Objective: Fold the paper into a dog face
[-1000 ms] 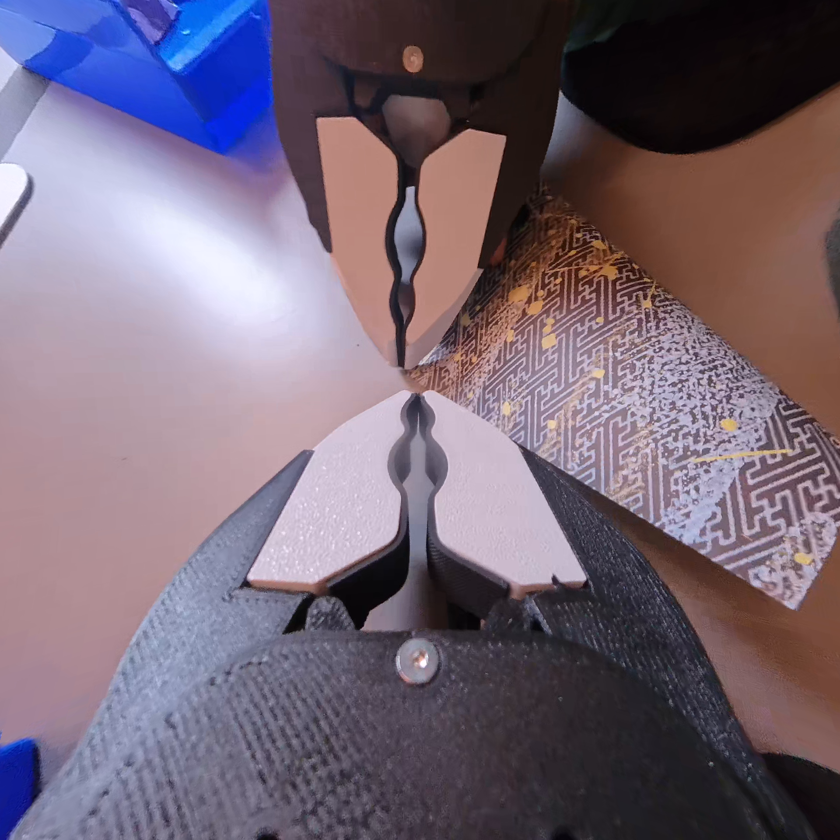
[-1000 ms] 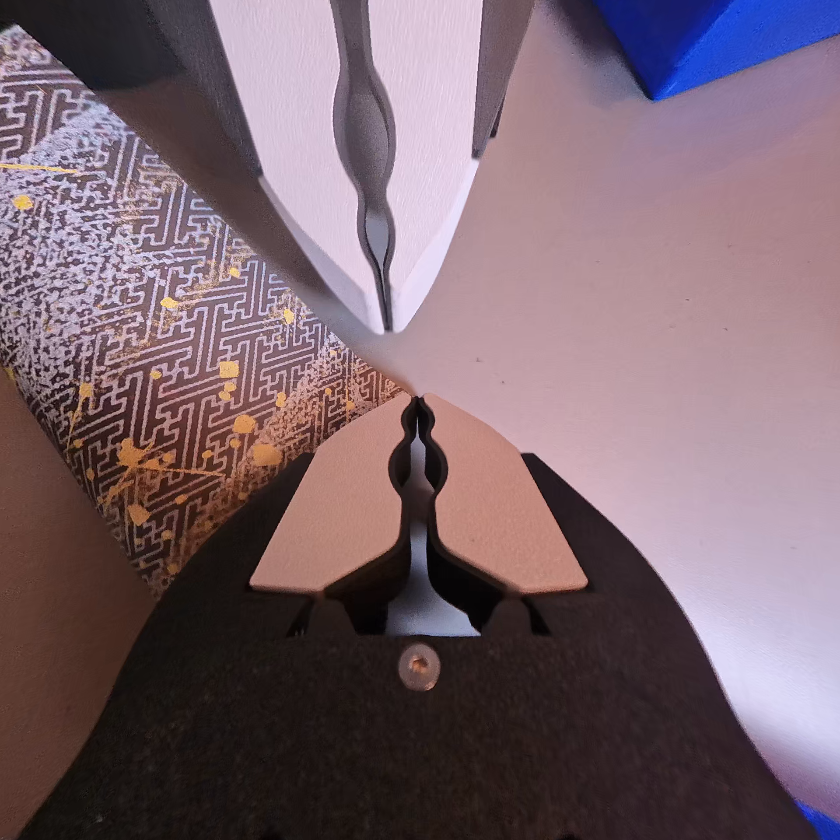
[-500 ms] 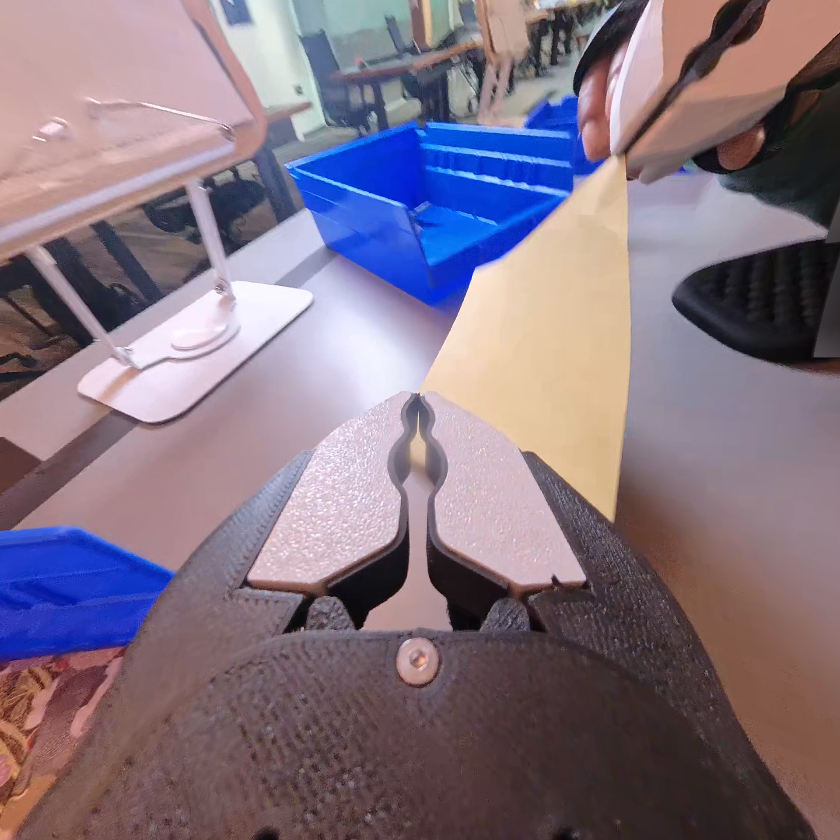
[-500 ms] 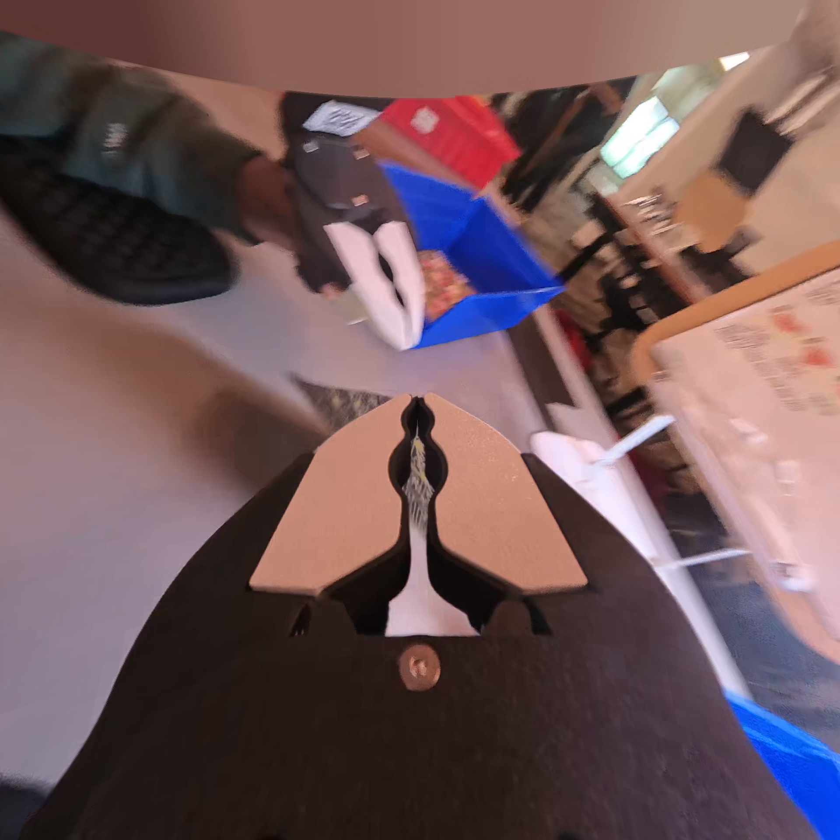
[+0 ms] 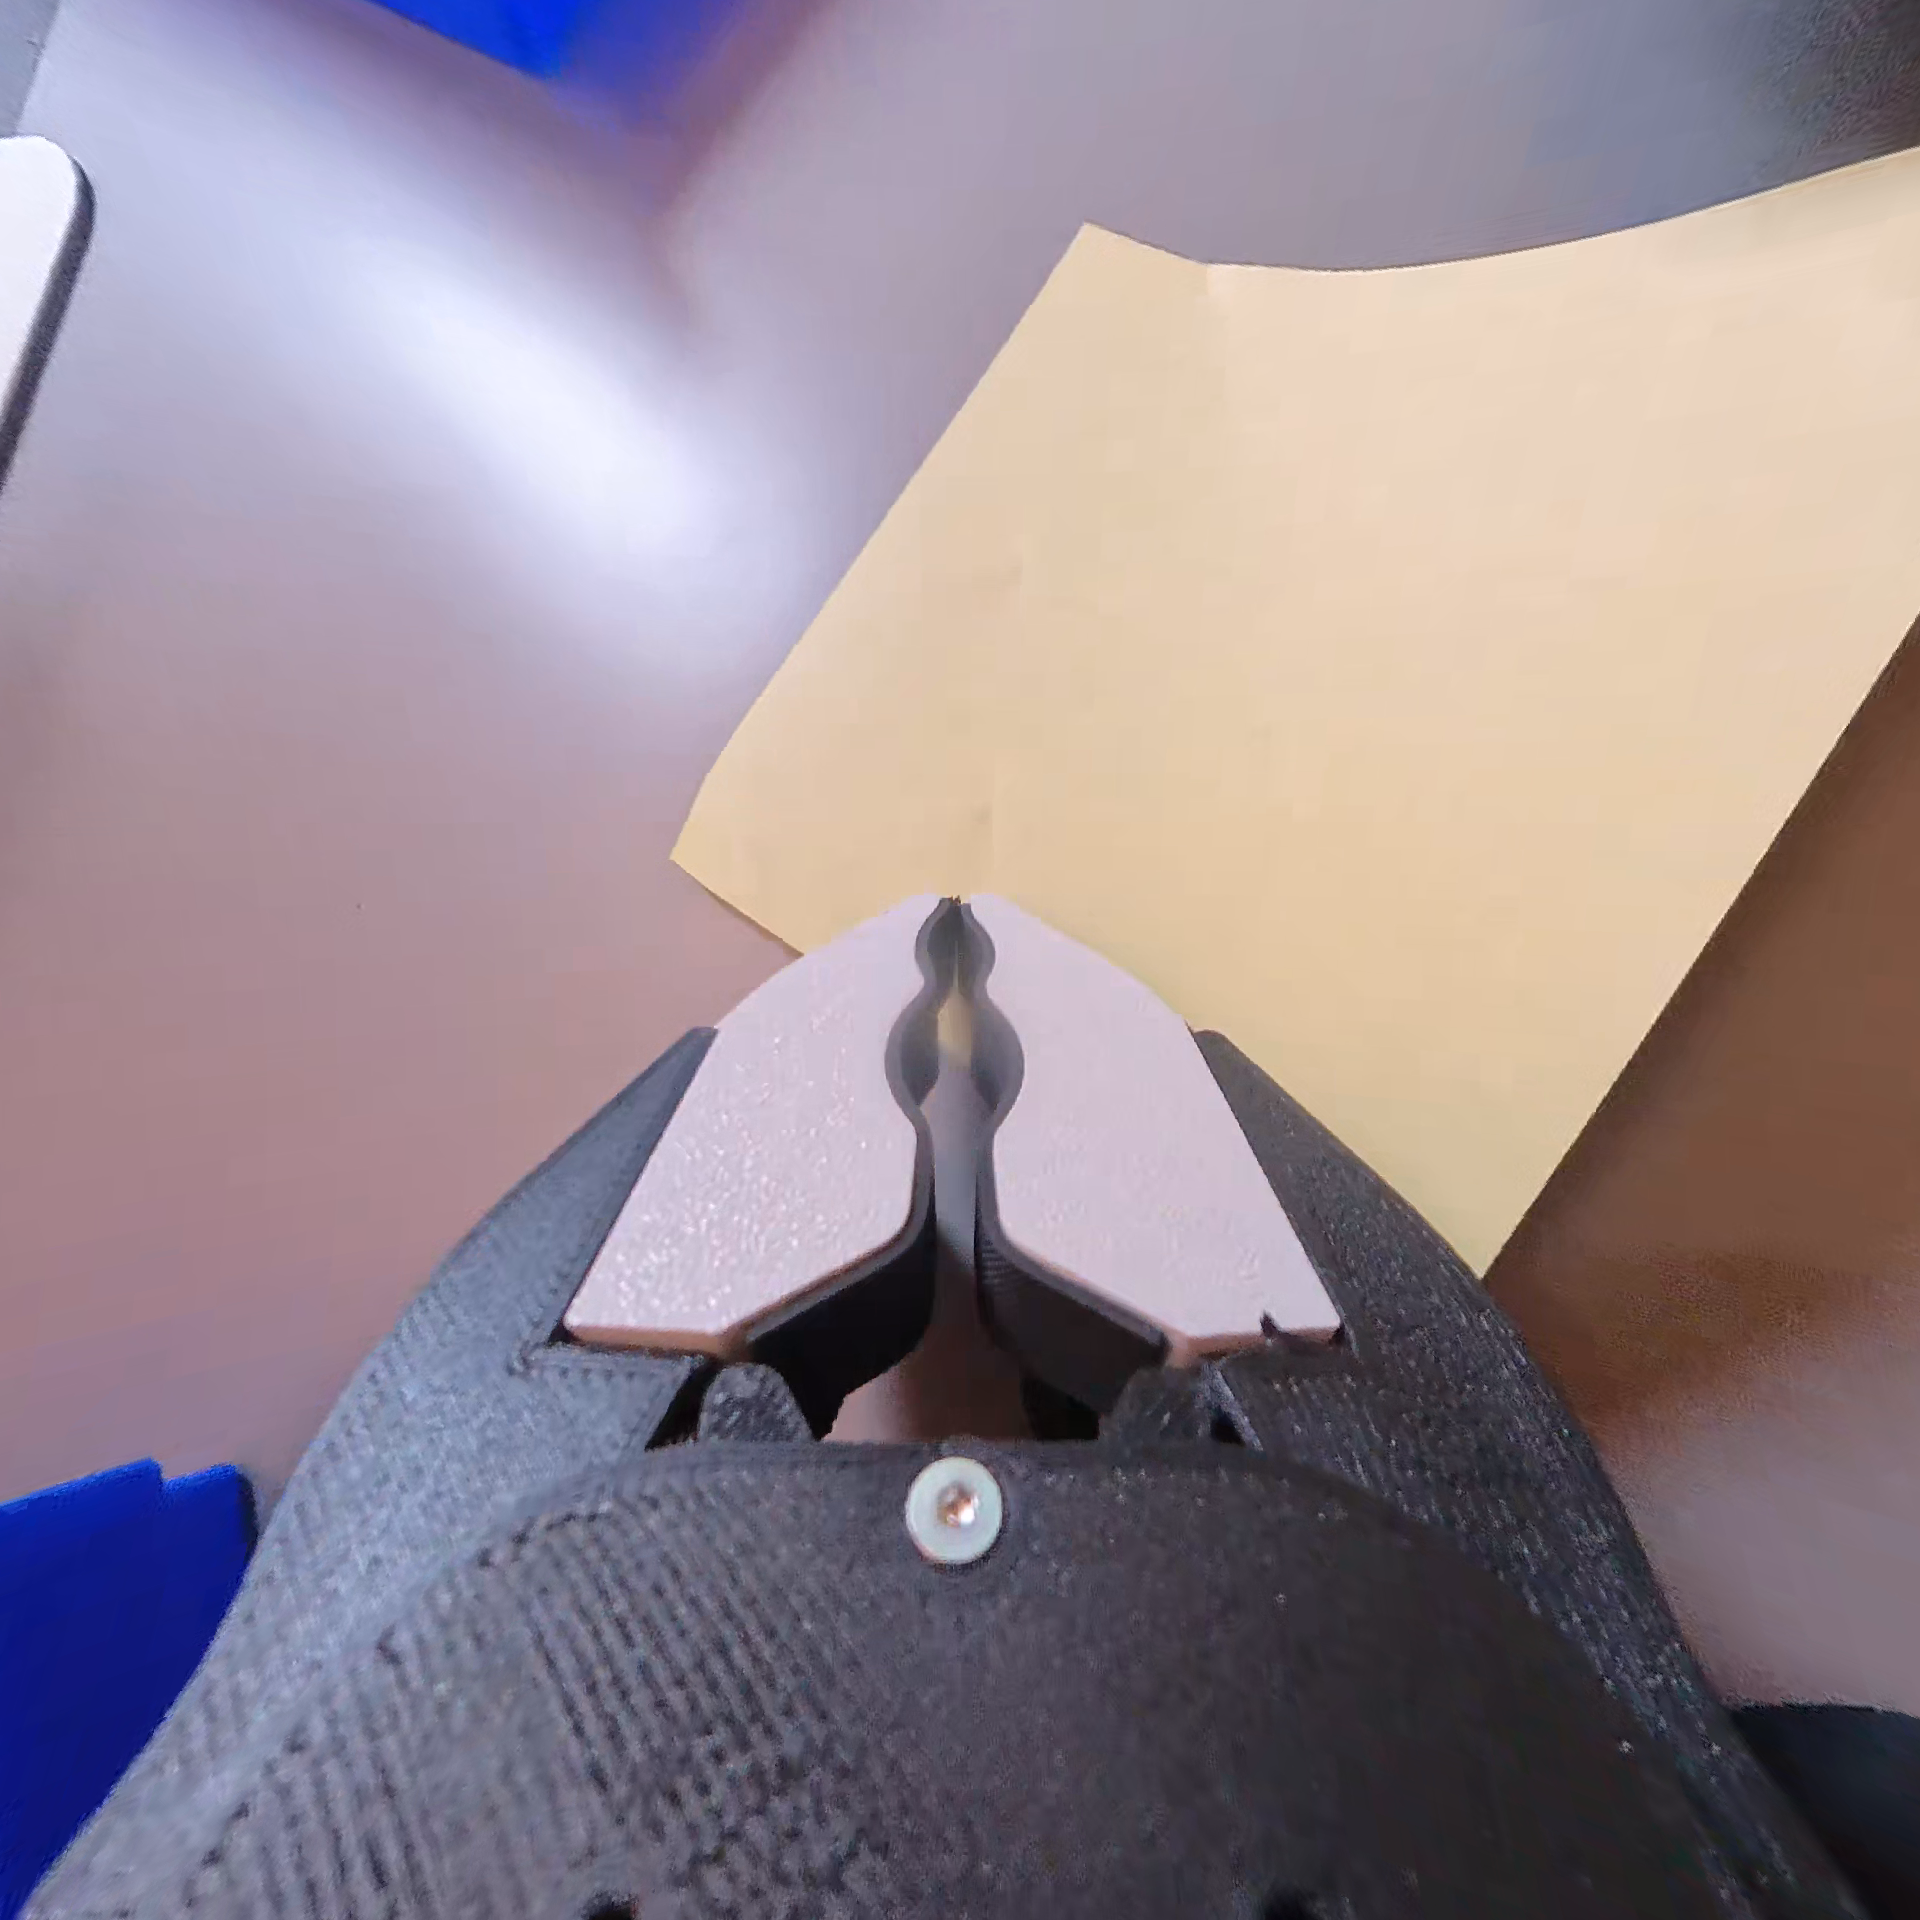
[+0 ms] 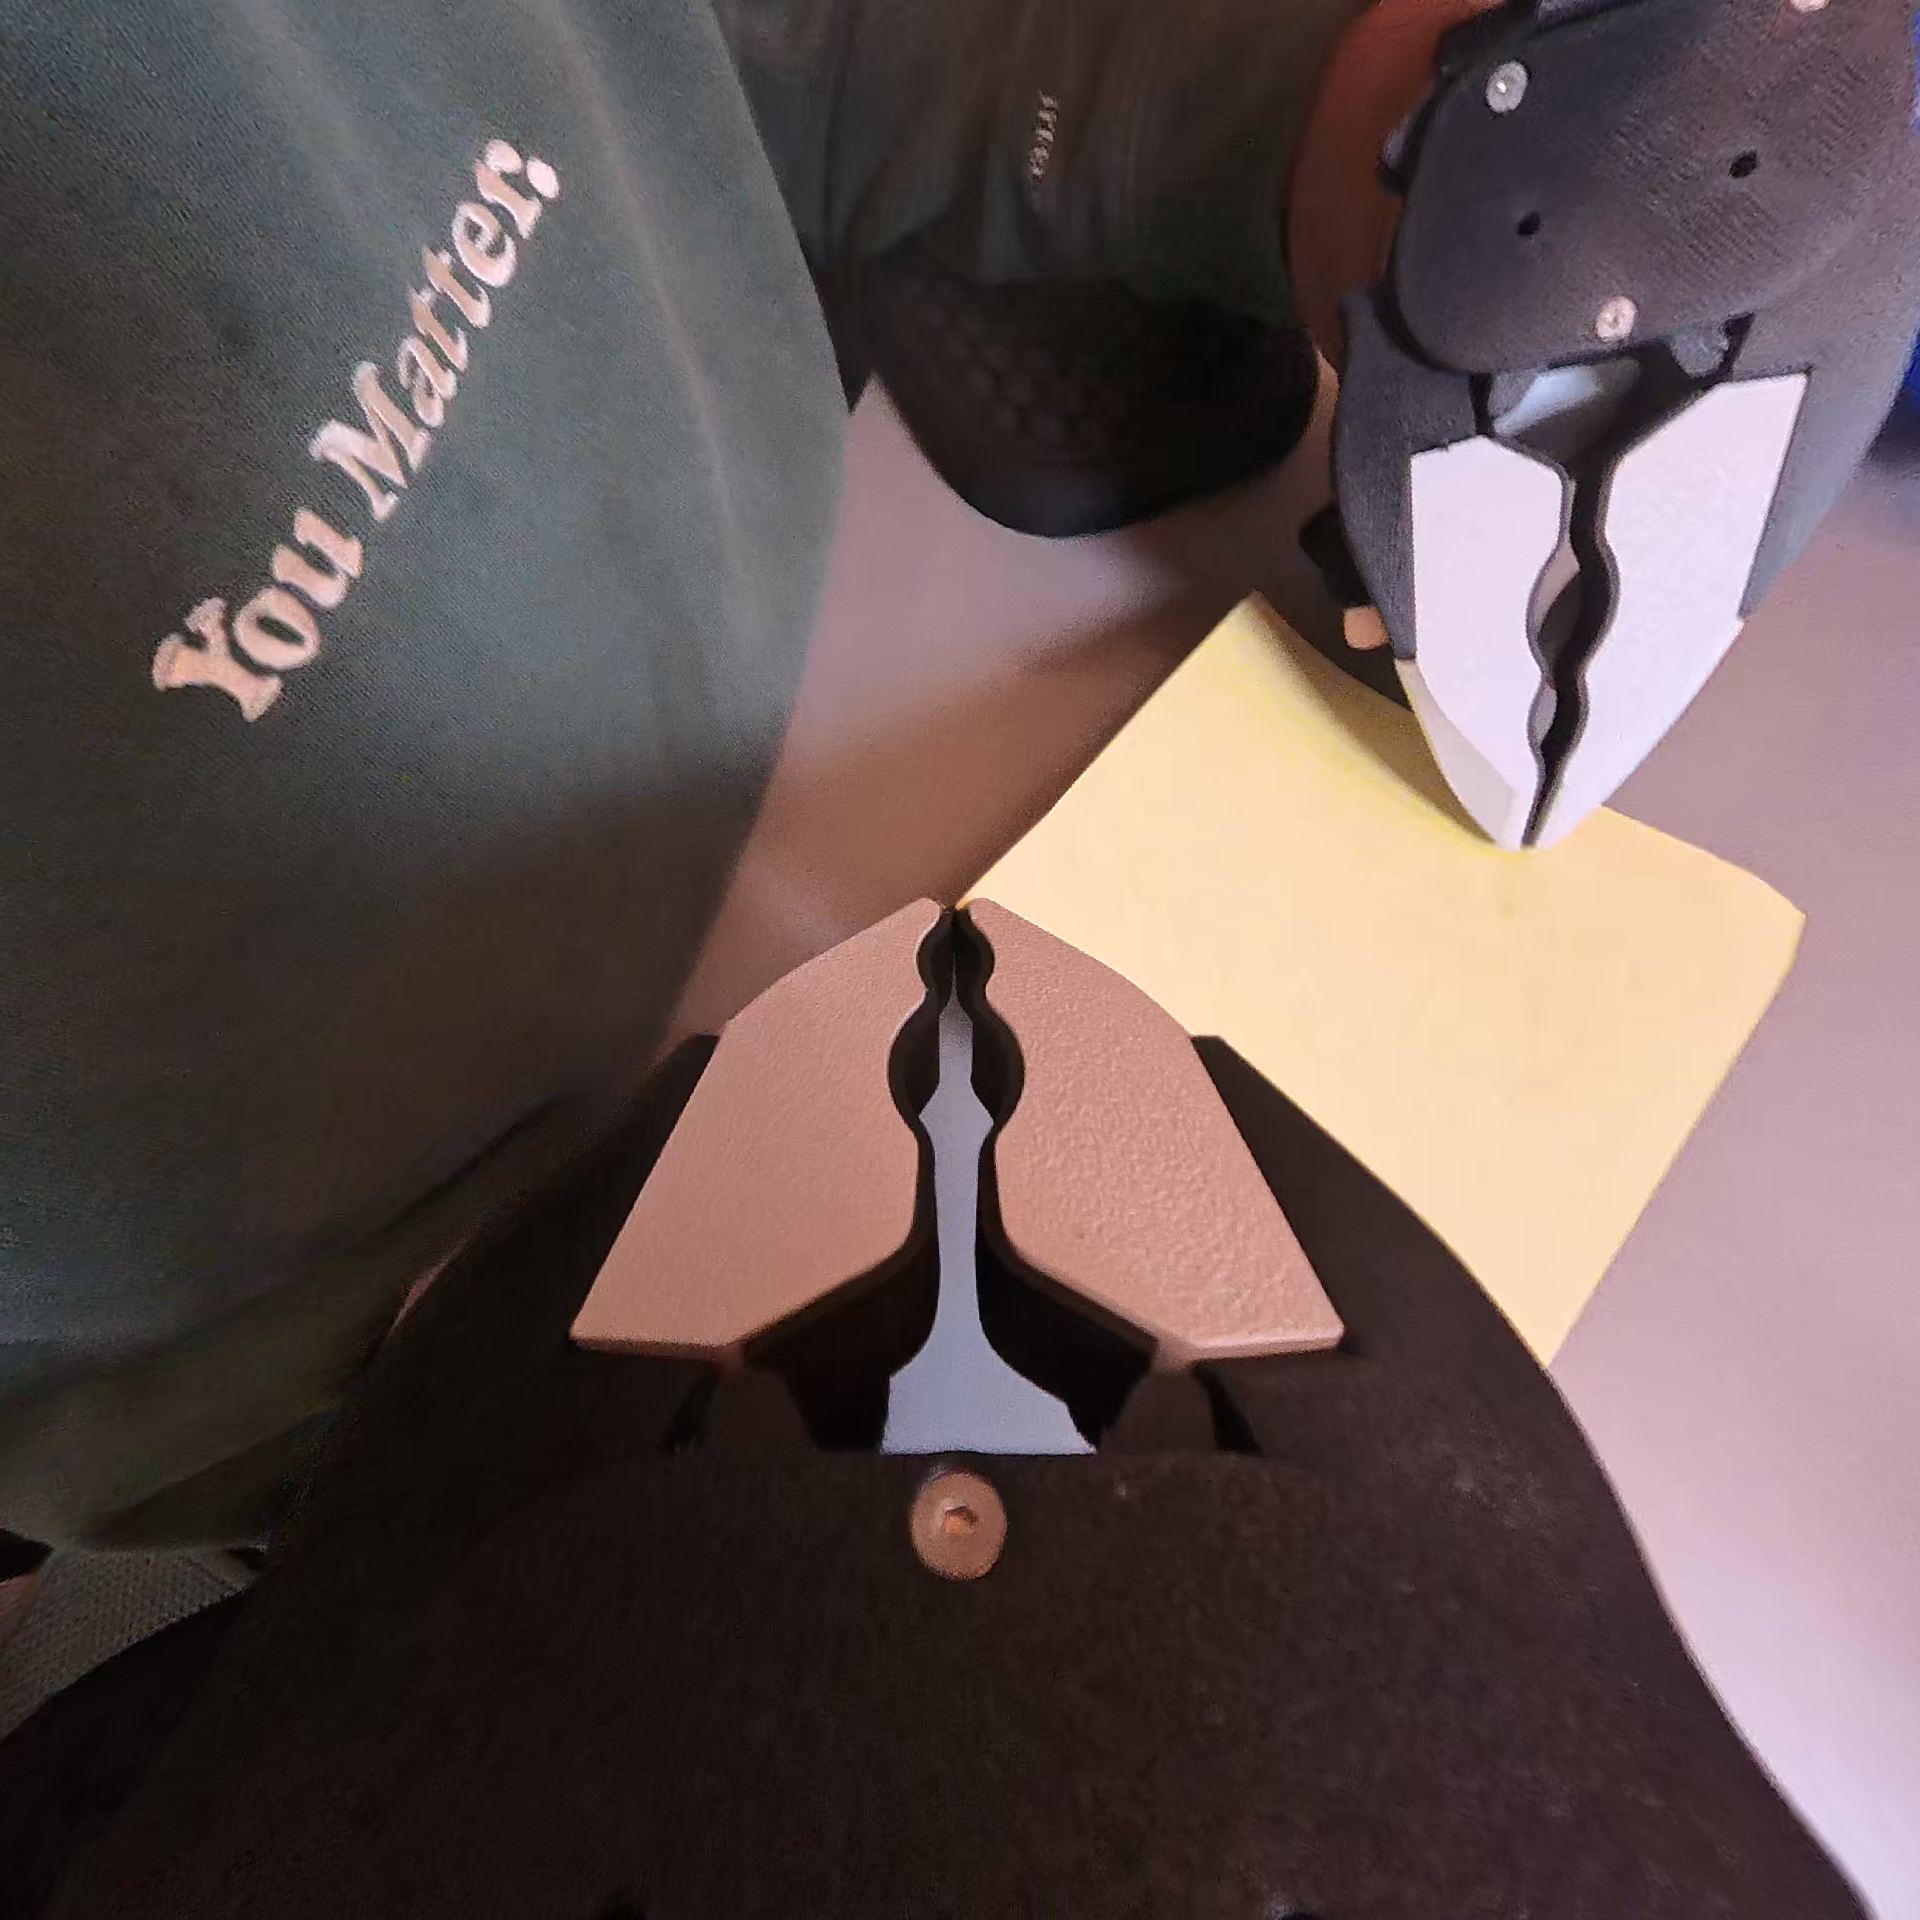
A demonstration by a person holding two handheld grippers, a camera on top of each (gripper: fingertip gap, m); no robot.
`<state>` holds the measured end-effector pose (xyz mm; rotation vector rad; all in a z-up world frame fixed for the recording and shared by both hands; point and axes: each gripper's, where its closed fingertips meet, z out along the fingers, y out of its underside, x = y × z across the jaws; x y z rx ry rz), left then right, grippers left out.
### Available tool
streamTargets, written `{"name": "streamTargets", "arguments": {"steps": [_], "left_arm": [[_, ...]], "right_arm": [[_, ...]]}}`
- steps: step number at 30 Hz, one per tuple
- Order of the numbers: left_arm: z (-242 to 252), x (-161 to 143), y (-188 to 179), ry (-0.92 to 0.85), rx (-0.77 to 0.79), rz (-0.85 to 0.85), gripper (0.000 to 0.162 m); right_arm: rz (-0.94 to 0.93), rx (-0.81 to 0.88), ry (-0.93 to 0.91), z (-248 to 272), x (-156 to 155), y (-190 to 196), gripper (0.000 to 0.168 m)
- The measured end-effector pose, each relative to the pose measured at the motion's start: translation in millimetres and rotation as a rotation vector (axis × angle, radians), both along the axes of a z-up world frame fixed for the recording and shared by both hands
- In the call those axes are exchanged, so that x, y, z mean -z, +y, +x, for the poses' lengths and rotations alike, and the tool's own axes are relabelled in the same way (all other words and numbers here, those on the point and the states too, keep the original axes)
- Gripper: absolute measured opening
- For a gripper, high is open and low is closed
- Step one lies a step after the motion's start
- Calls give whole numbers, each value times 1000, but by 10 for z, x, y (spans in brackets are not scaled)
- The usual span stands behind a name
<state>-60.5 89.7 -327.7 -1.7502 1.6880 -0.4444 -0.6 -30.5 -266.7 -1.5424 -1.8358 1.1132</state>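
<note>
— What is shown on the table (image 5: 312, 727)?

— A sheet of yellow paper (image 5: 1351, 675) is seen lying plain side up on the grey-brown surface. One edge, toward the top of the left wrist view, is slightly lifted and curved.

— How is the left gripper (image 5: 954, 904) placed?

— Its tips are set at the near edge of the paper. The jaws are drawn together, with only a thin wavy slit left between the pale pads (image 5: 769, 1164). In the right wrist view the same tool is seen farther off, its point pressed down onto the sheet near a corner. Whether the paper is actually pinched there cannot be told.

— And the right gripper (image 6: 954, 909)?

— It is clenched too, the tips meeting just at another corner of the paper (image 6: 1403, 1039). No paper is visible between its pads, so a grasp cannot be confirmed.

— What else is caught in the frames?

— A person's dark green shirt (image 6: 364, 623), marked with pale lettering, fills the left of the right wrist view. A black meshed object (image 6: 1081, 416) is seen behind the sheet. Blue bins (image 5: 94, 1621) are glimpsed at the edges of the left wrist view, and a pale flat plate (image 5: 31, 291) is cut off at its left border.
</note>
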Motion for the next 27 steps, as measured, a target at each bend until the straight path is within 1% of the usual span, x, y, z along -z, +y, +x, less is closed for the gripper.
{"name": "streamTargets", "arguments": {"steps": [3, 6, 11, 14, 17, 20, 23, 27], "left_arm": [[36, 3, -17, -5, 18, -1, 0], [83, 6, -76, -24, 46, -24, 0], [150, 9, -172, -44, 97, -40, 0], [179, 9, -216, -52, 119, -49, 0], [187, 10, -229, -53, 126, -51, 0], [198, 3, -210, -66, 111, -80, 0], [236, -35, -50, -109, 43, -69, 0], [260, -10, 108, -96, -28, -13, 0]], "right_arm": [[-21, -13, 18, -97, -23, 49, 0], [20, 65, -18, -188, 42, 343, 0], [84, 187, -171, -307, 359, 821, 0], [118, 238, -250, -339, 534, 1000, 0], [148, 257, -297, -329, 615, 1045, 0], [149, 261, -302, -329, 620, 1036, 0], [153, 266, -300, -337, 620, 1039, 0], [149, 268, -289, -345, 619, 1025, 0]]}}
